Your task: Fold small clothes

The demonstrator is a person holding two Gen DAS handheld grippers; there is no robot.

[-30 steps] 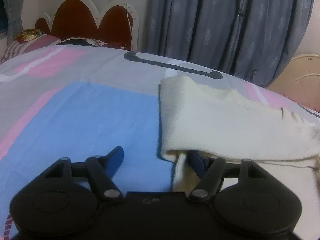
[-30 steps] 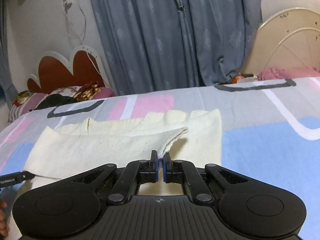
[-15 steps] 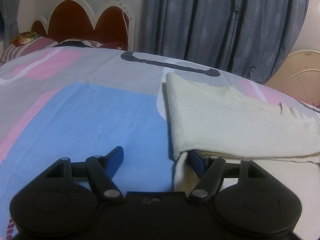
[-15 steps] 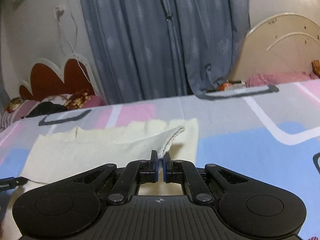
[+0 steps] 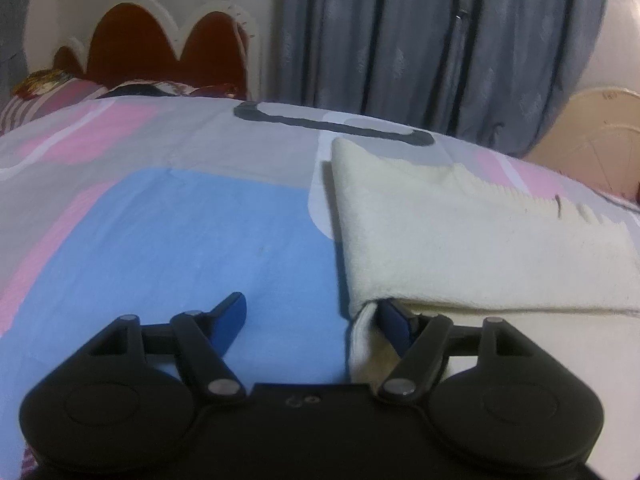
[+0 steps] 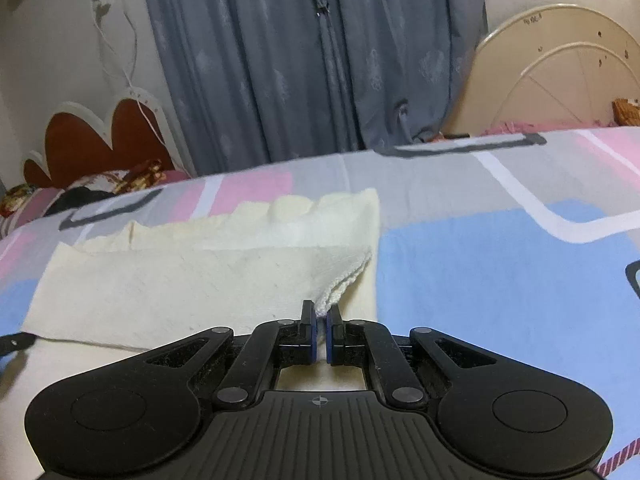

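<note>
A cream knit garment (image 5: pixel 460 248) lies folded over itself on the bed, its upper layer forming a long band. My left gripper (image 5: pixel 311 304) sits at the garment's left end with its jaws opening. Its right finger (image 5: pixel 394 322) is tucked inside the fold, its left finger (image 5: pixel 230 314) rests over the blue sheet, and only the cloth's edge lies between them, unpressed. In the right wrist view my right gripper (image 6: pixel 321 312) is shut on the right corner of the garment's (image 6: pixel 180 276) upper layer, held low over the layer beneath.
The patterned bedsheet (image 5: pixel 180 220) in blue, pink and grey spreads all around. Behind it stand a red scalloped headboard (image 5: pixel 160 48) with pillows (image 5: pixel 52 88), grey curtains (image 6: pixel 300 60) and a cream rounded bed end (image 6: pixel 560 64).
The right gripper has sunk with the pinched corner, and the folded upper layer now lies flatter on the garment. The left gripper has stayed at the fold's left end.
</note>
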